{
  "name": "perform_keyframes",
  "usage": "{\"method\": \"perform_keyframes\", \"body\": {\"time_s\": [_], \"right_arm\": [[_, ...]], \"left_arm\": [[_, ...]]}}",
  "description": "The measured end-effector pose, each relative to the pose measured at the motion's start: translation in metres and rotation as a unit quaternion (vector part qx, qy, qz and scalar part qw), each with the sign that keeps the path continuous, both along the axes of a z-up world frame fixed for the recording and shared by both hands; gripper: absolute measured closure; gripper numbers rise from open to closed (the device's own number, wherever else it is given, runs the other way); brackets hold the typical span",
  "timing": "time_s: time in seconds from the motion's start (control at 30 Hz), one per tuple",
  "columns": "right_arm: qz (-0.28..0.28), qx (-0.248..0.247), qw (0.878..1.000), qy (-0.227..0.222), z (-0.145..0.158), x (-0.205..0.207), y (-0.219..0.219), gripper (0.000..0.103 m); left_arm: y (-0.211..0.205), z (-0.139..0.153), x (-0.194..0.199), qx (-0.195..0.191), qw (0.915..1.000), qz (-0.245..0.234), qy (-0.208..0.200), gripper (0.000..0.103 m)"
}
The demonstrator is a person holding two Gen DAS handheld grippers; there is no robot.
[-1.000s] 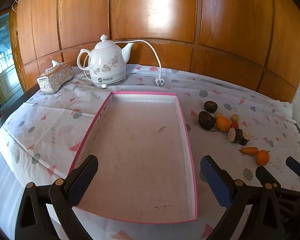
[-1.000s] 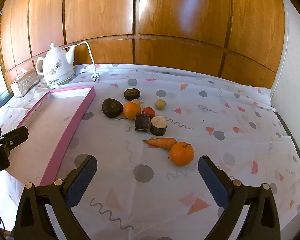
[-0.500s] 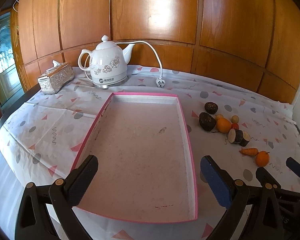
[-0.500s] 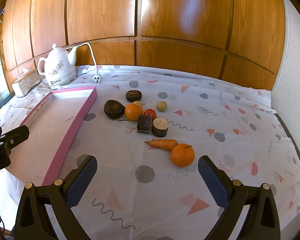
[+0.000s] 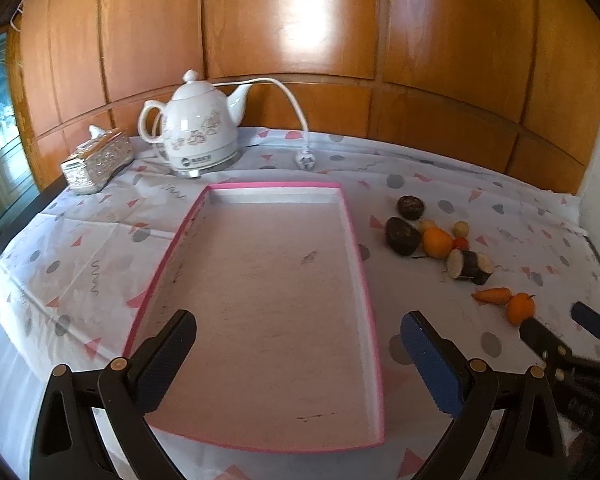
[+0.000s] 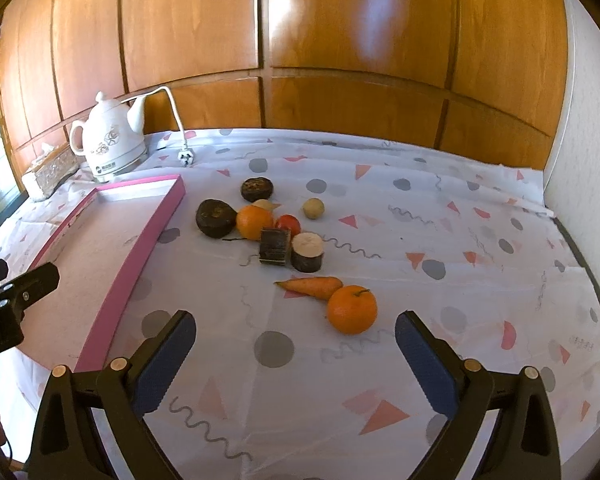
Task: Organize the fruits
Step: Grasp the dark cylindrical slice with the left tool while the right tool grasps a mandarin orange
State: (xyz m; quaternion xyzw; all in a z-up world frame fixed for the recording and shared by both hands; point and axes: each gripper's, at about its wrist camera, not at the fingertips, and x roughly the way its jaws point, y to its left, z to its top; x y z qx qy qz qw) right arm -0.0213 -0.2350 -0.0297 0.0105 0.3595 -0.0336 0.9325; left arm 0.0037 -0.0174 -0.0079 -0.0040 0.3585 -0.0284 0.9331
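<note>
A shallow pink-rimmed tray [image 5: 356, 248] [image 6: 140, 256] lies empty on the patterned tablecloth. My left gripper [image 5: 296, 344] is open and empty over the tray's near end. My right gripper [image 6: 296, 340] is open and empty, just short of a near orange [image 6: 352, 309] [image 5: 520, 308] that touches a carrot [image 6: 312, 286] [image 5: 494, 295]. Farther off lies a cluster: a second orange [image 6: 254, 222], a small red fruit [image 6: 288, 222], two dark round fruits [image 6: 216, 218] [image 6: 257, 189], a dark block [image 6: 275, 246], a cut dark piece with a pale face [image 6: 308, 252] and a small tan ball [image 6: 313, 208].
A white electric kettle [image 5: 198, 136] [image 6: 110, 146] with its loose cord and plug [image 5: 305, 160] stands behind the tray. A silver tissue box [image 5: 96, 160] sits at the back left. Wood panelling backs the table; a white wall [image 6: 588, 160] bounds the right.
Both views have drawn back and up slightly, so the fruits and tray sit a little farther off. Both grippers stay open. Nothing on the table has moved.
</note>
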Motion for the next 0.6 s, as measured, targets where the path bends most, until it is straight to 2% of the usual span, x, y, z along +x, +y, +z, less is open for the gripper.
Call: {"method": "perform_keyframes", "body": {"time_s": [0.07,0.13,0.17,0.2,0.27,0.43,0.6], "right_arm": [[0.002,0.005,1.000,0.002,0.001,0.001,-0.010,0.020],[-0.002,0.026,1.000,0.011,0.000,0.004,-0.026,0.024],[-0.007,0.036,0.999,0.017,-0.002,0.005,-0.034,0.031],[-0.011,0.041,0.999,0.021,-0.003,0.006,-0.042,0.047],[-0.024,0.039,0.999,0.030,-0.008,0.008,-0.055,0.059],[-0.029,0.063,0.997,0.045,-0.018,0.014,-0.081,0.059],[0.005,0.080,0.995,0.060,-0.026,0.023,-0.082,0.059]], "left_arm": [[-0.004,0.000,0.002,-0.010,0.9997,-0.020,-0.001,0.000],[-0.010,0.002,0.006,-0.015,0.9988,-0.046,-0.003,0.000],[-0.013,0.003,0.007,-0.020,0.9981,-0.058,-0.004,0.000],[-0.015,0.004,0.008,-0.023,0.9976,-0.064,-0.005,0.000],[-0.023,0.006,0.011,-0.029,0.9957,-0.087,-0.005,0.000],[-0.041,0.002,0.024,-0.034,0.9917,-0.120,0.033,0.000],[-0.058,-0.002,0.030,-0.012,0.9894,-0.138,0.045,0.000]]}}
